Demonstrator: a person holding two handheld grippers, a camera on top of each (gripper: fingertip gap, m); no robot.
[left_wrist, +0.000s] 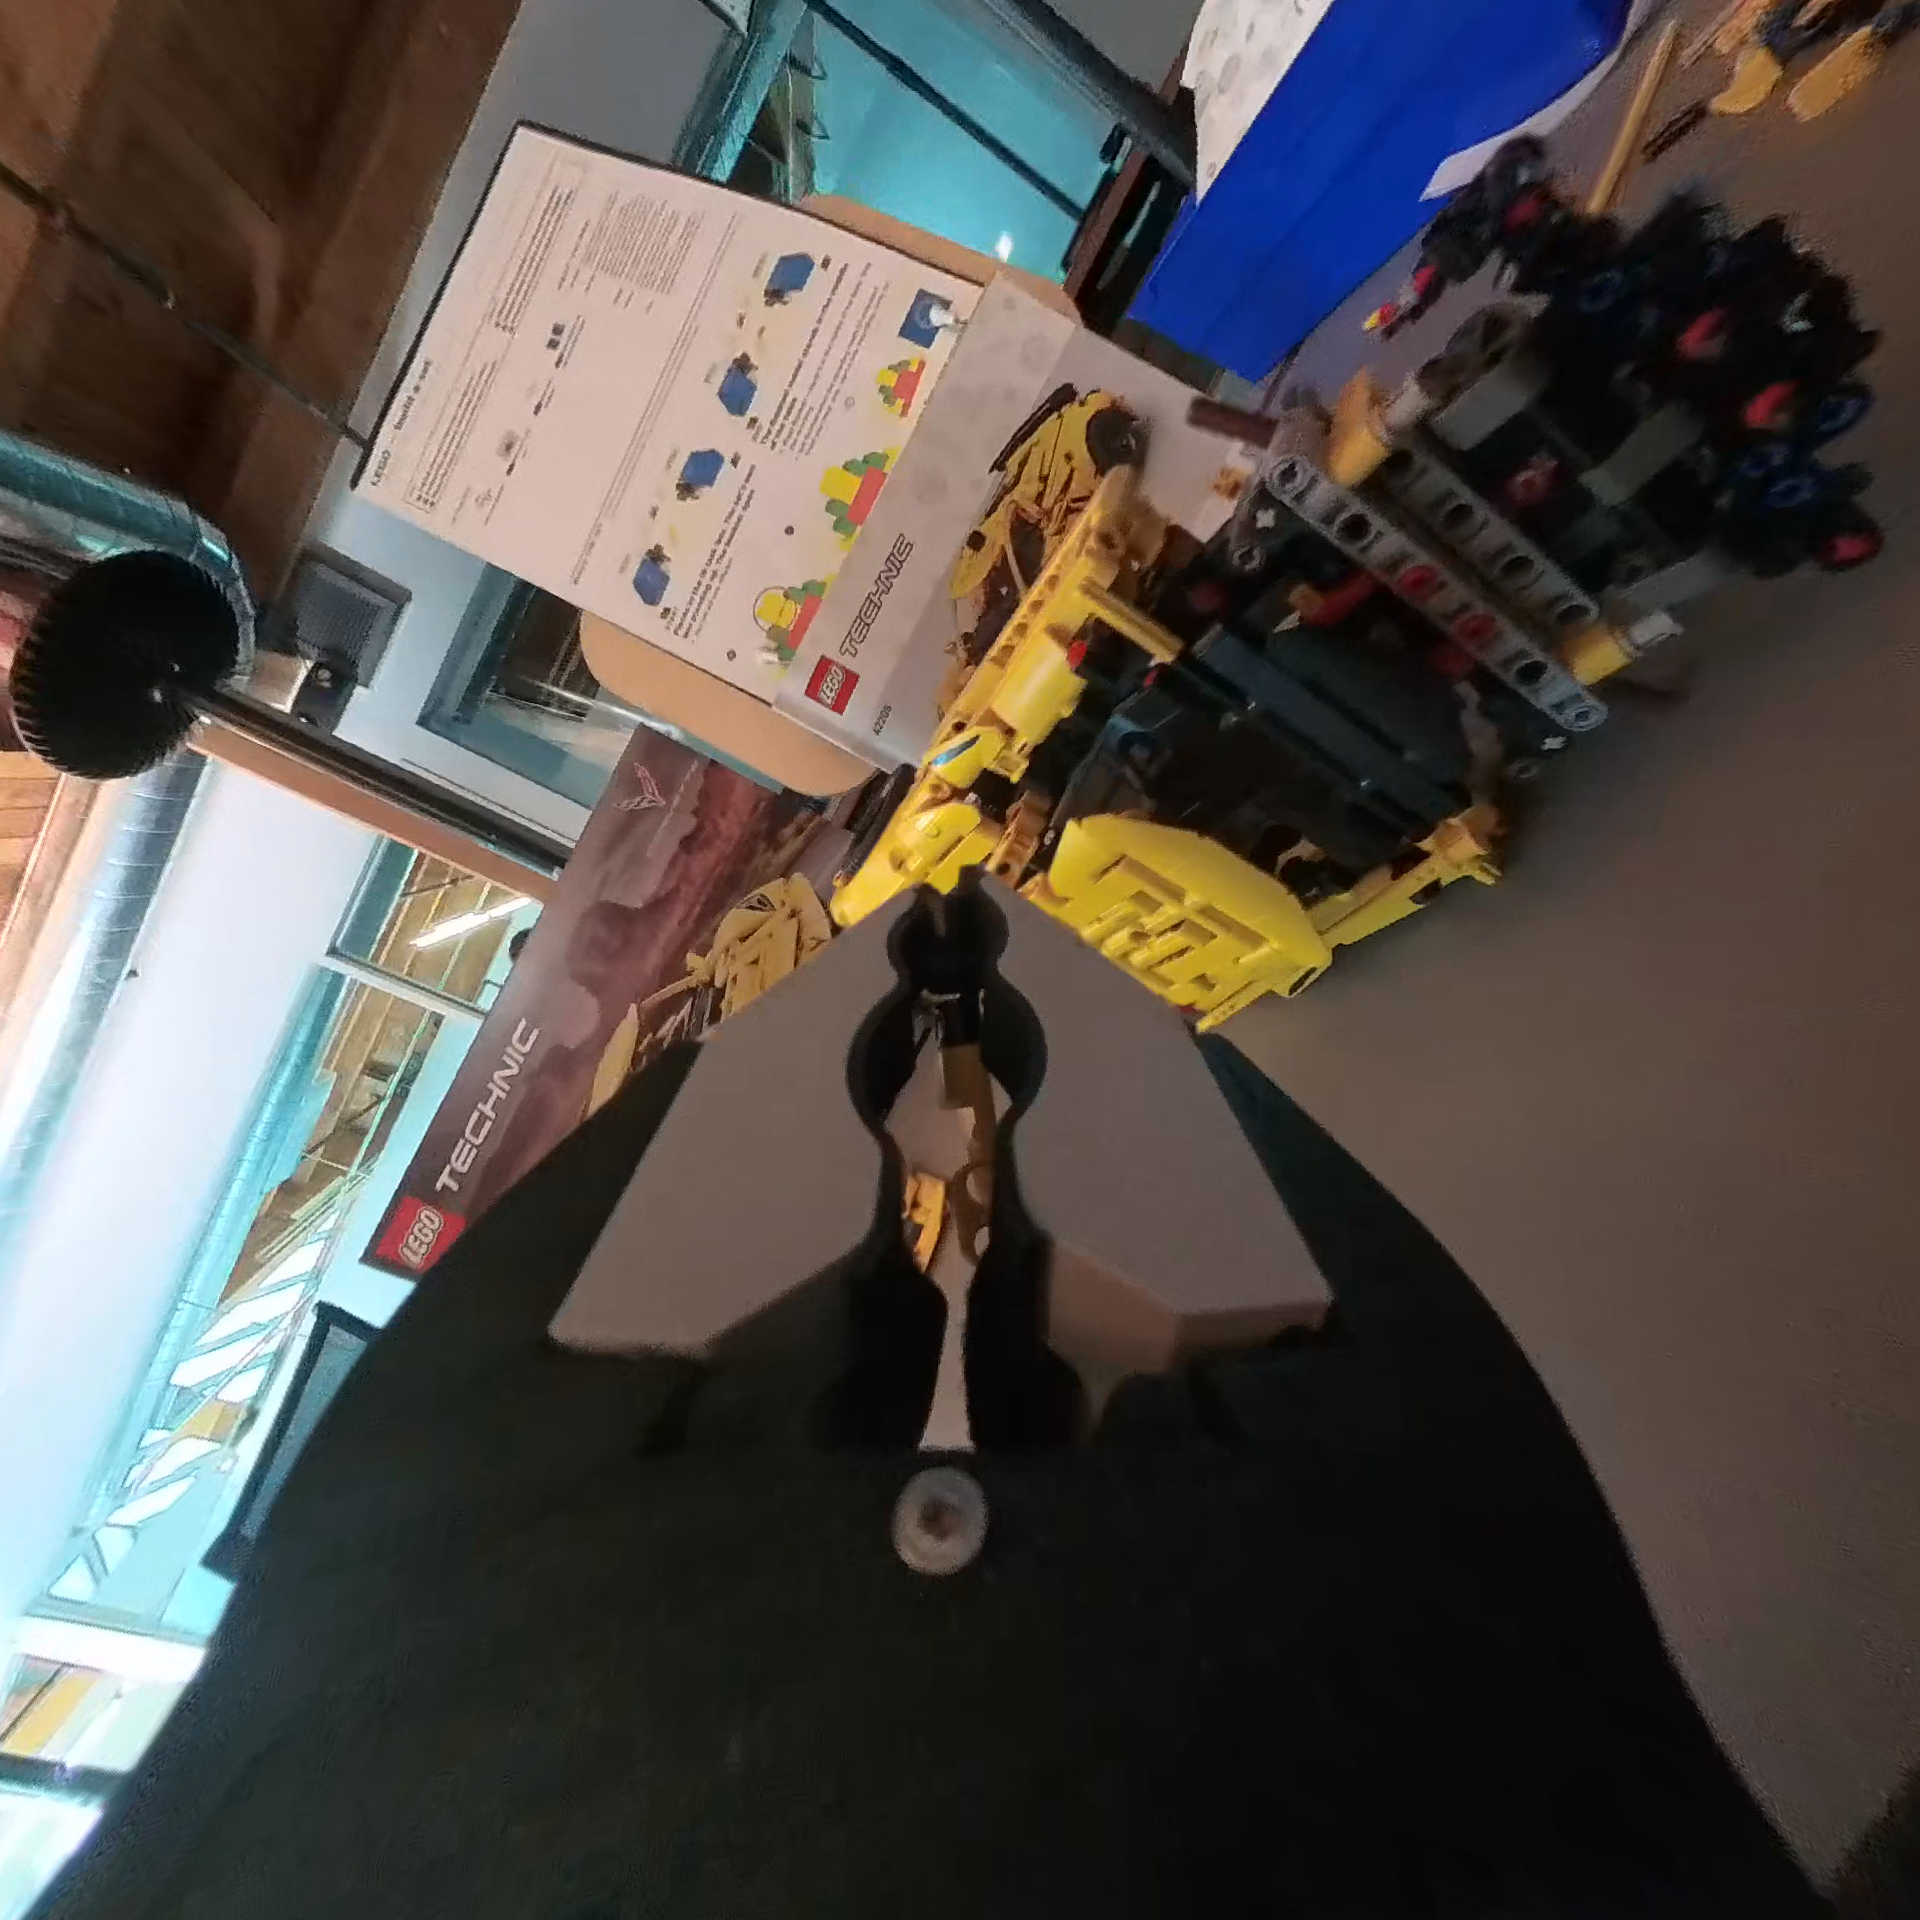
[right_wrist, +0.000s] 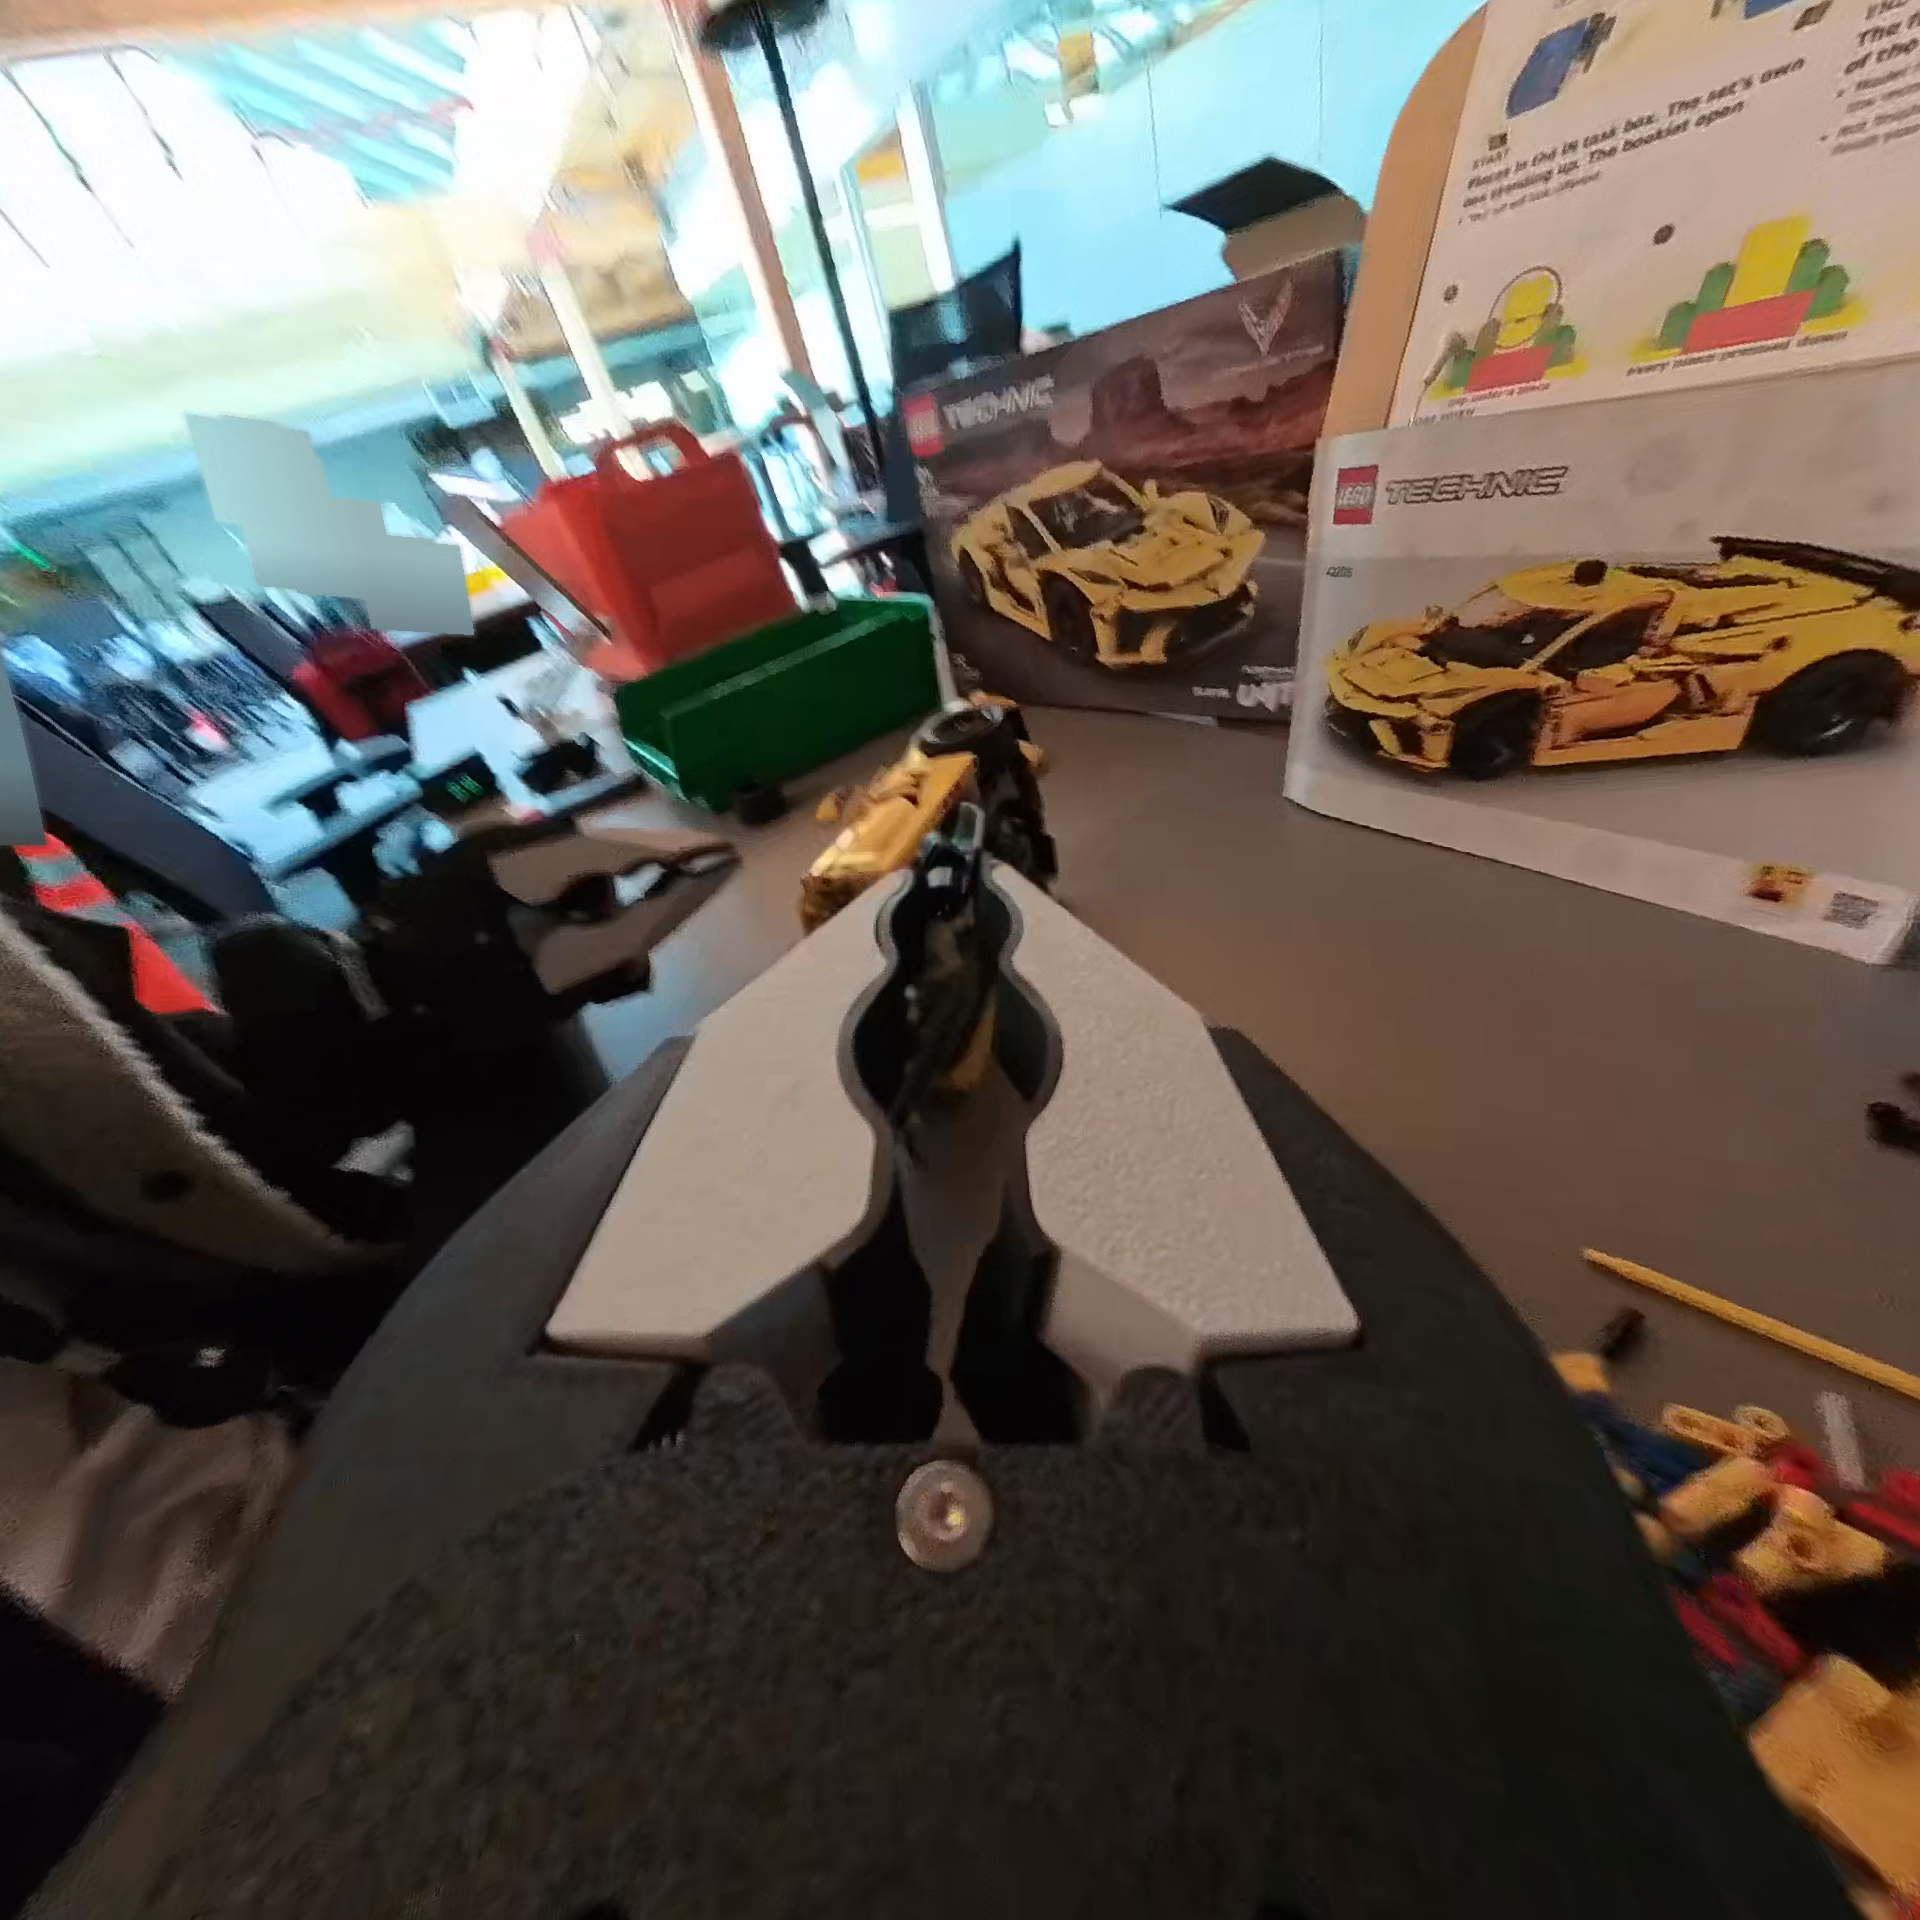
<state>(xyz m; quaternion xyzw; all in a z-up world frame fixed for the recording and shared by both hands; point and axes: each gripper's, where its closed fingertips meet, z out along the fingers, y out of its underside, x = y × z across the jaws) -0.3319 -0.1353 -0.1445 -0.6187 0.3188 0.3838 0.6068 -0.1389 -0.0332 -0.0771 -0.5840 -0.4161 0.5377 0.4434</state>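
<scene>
The left gripper (left_wrist: 951, 914) is pinched narrow on a small tan pin (left_wrist: 964, 1081), right up against the yellow nose of a half-built toy car (left_wrist: 1174, 748) on the grey table (left_wrist: 1558, 1143). The right gripper (right_wrist: 951, 883) is clamped on a yellow and black car chunk (right_wrist: 925, 800). The far end of the toy car is blurry, and the loose bricks (right_wrist: 1766, 1507) are cut off by the frame edge.

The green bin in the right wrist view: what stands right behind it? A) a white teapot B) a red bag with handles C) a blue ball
B: a red bag with handles stands just behind the green bin at the far side of the table.
</scene>
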